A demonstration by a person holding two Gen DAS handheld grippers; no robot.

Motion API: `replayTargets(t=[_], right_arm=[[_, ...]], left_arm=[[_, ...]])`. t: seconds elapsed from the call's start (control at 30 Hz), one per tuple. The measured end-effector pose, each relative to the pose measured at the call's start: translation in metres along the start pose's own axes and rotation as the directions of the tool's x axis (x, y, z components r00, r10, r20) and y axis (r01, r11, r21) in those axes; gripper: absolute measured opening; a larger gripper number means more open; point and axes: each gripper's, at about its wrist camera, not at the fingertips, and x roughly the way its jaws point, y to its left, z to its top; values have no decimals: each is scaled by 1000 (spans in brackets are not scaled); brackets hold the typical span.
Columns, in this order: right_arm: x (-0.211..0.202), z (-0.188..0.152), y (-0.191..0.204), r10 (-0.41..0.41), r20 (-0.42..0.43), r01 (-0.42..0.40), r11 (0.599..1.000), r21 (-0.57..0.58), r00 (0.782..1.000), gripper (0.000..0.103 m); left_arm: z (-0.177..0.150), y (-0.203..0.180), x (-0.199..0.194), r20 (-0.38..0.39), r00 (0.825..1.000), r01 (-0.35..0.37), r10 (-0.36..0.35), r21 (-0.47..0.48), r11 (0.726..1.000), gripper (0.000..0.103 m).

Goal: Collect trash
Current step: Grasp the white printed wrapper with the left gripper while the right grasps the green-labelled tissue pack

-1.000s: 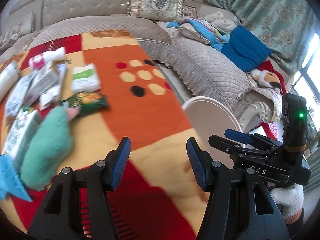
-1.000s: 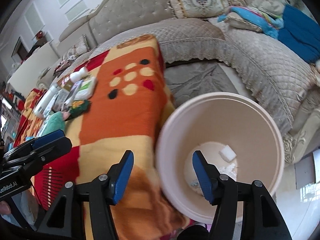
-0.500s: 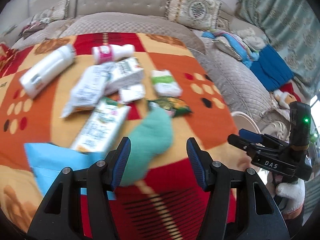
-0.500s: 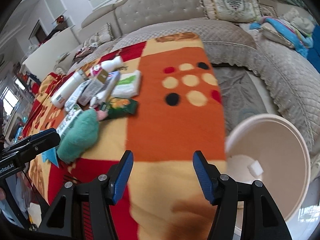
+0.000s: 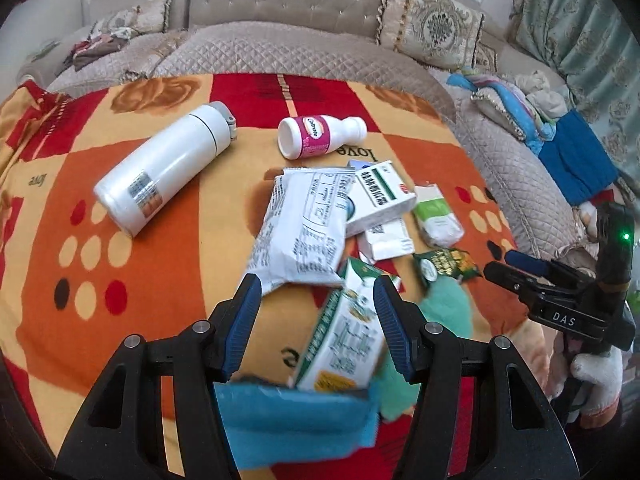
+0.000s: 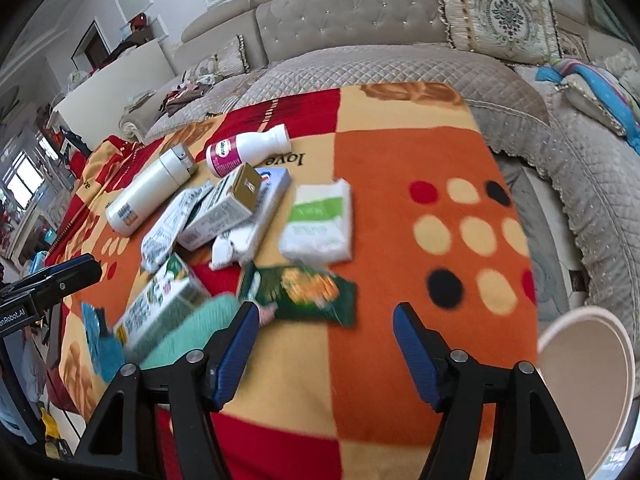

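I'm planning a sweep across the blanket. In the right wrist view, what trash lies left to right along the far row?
White flask → pink-labelled bottle → tissue pack, then bare blanket to its right edge.

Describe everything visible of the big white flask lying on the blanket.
The white flask is a smooth, glossy cylinder, likely metal or plastic, with a grey hinged clasp on its capped end. It lies on its side on the patterned blanket, capped end towards the sofa, base nearer the camera. A small printed label with orange blocks sits near the base. It appears closed. It lies apart from the pink-labelled bottle and the wrapper pile; only the blanket touches it.
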Motion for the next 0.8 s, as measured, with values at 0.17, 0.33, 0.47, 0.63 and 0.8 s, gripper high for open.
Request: replayTargets(t=[0.17,0.33,0.47,0.63,0.8], right_arm=[[22,21,6,0,-23,0,1000,-10,1000,67],[45,36,7,8,-47,-8,1000,-6,999,68],[63,44,5,18,-69,-18,1000,1,997,68],[81,51,6,-10,-86,8,1000,-20,996,71],[88,57,8,-50,-72,47,998,-53,996,71]], left_arm=[[21,1,25,-50,999,17,-15,39,999,66],[37,3,56,-110,994,28,-21,59,998,66],[43,6,74,-144,990,16,-6,69,997,66],[43,7,90,-171,985,3,13,89,996,68],[40,7,92,-164,986,-9,27,108,994,68]])
